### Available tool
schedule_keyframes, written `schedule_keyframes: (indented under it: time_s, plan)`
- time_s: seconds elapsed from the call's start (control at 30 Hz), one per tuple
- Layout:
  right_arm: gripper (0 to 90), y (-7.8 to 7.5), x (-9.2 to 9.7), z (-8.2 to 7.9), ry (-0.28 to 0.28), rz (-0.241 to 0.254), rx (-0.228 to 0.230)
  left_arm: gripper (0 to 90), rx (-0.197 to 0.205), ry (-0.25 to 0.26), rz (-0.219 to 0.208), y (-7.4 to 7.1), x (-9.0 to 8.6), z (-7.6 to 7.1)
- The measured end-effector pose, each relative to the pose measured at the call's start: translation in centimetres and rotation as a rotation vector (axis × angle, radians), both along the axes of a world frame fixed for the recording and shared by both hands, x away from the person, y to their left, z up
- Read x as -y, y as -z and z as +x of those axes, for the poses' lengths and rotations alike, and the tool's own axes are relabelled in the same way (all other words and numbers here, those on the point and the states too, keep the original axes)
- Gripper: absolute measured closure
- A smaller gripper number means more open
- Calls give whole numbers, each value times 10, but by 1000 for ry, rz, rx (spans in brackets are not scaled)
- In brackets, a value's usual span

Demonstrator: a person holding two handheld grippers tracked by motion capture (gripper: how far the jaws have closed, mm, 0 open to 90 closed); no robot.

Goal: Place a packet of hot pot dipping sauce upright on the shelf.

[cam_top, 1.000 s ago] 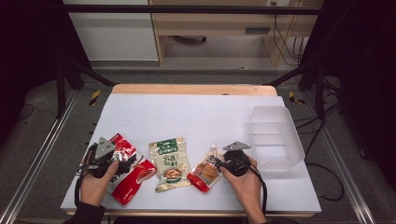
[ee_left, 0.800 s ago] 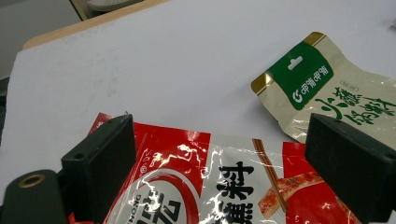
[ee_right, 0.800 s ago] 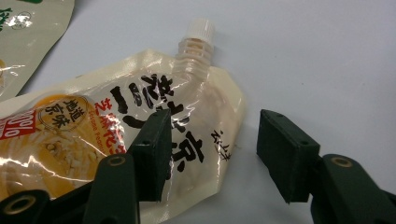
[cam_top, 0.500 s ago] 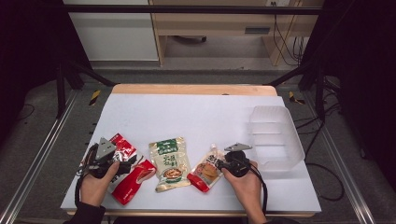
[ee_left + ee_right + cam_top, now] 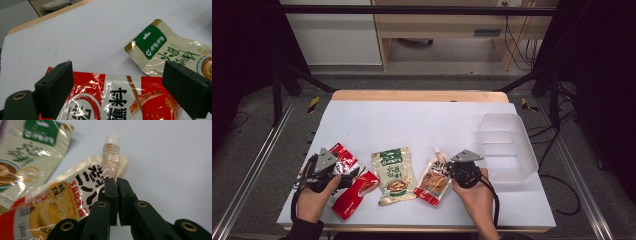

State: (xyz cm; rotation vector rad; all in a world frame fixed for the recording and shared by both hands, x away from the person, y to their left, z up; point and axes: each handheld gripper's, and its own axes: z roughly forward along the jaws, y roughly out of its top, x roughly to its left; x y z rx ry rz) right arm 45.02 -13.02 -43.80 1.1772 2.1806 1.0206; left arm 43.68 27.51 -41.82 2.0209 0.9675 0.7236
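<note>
our right claw (image 5: 117,185) has just been closing and now pinches the edge of the spouted sauce pouch (image 5: 432,179) just below its cap. the pouch lies on the tabletop (image 5: 422,120), spout pointing away from us. the clear bin (image 5: 504,147) sits just right. our left claw (image 5: 120,87) hangs open over the red packet (image 5: 117,100).

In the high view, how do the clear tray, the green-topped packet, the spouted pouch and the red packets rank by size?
1. Clear tray
2. Green-topped packet
3. Spouted pouch
Red packets: partly hidden by the left gripper, so unranked.
</note>
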Motion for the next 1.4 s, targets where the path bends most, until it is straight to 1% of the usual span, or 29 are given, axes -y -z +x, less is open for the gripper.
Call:
schedule_keyframes:
  time_s: [0.03,0.1,0.13,0.2,0.27,0.3,0.37,0.4,0.43,0.47,0.5,0.53,0.57,0.6,0.67,0.7,0.77,0.8,0.83,0.87,0.9,0.97,1.03,1.1,1.17,1.2,1.3,1.4]
  plan:
    - [885,-7,0,-1,-16,5,17,109,5,13,-4,-4,2,-1]
    - [887,-19,-1,-3,-68,1,68,115,-6,49,-17,-10,7,0]
    - [888,-25,-1,-4,-90,1,77,117,-11,67,-15,-14,10,0]
    - [889,-35,-3,-5,-139,-6,95,130,-6,92,-17,-20,16,1]
    - [890,-45,-5,-7,-188,6,109,140,-33,131,-48,-24,24,4]
    - [890,-49,-6,-8,-219,2,118,154,-33,150,-42,-26,28,5]
    - [892,-56,-10,-11,-261,-4,126,169,-36,184,-15,-29,37,7]
    - [893,-58,-12,-12,-277,-9,127,173,-36,184,-15,-29,37,7]
    - [894,-62,-14,-13,-304,-2,126,188,-56,229,-16,-33,49,10]
    - [894,-64,-15,-14,-325,-3,130,199,-63,248,-13,-35,53,10]
    - [894,-66,-17,-14,-335,-8,136,205,-69,276,-6,-37,61,11]
    - [895,-68,-19,-15,-354,-15,151,211,-74,301,3,-38,68,12]
    - [895,-70,-20,-16,-370,-11,156,216,-78,325,8,-40,75,13]
    - [895,-71,-20,-16,-380,-1,157,224,-79,345,18,-42,81,14]
    - [895,-74,-22,-17,-400,-1,162,234,-90,394,12,-45,93,16]
    - [895,-75,-23,-17,-402,-4,163,244,-89,410,10,-46,98,17]
    - [895,-78,-23,-17,-413,-5,164,254,-89,436,21,-50,107,20]
    - [895,-78,-23,-17,-413,-5,164,255,-89,436,21,-50,107,20]
    - [895,-81,-24,-18,-433,5,168,263,-91,458,26,-54,115,23]
    - [895,-82,-25,-19,-442,8,169,273,-91,458,26,-54,115,23]
    - [895,-83,-25,-21,-458,12,173,279,-100,491,26,-58,121,25]
    - [895,-85,-27,-22,-473,16,169,300,-96,511,33,-61,127,26]
    - [895,-86,-28,-24,-487,18,170,316,-101,526,27,-62,129,27]
    - [895,-87,-29,-25,-498,21,176,354,-105,535,22,-62,130,28]
    - [895,-88,-30,-25,-501,25,173,382,-106,551,22,-62,130,30]
    - [895,-88,-31,-25,-503,21,173,401,-107,557,12,-63,130,30]
    - [895,-88,-32,-23,-506,18,171,428,-115,572,6,-64,130,32]
    - [895,-88,-33,-22,-506,31,170,470,-123,585,-6,-65,132,34]
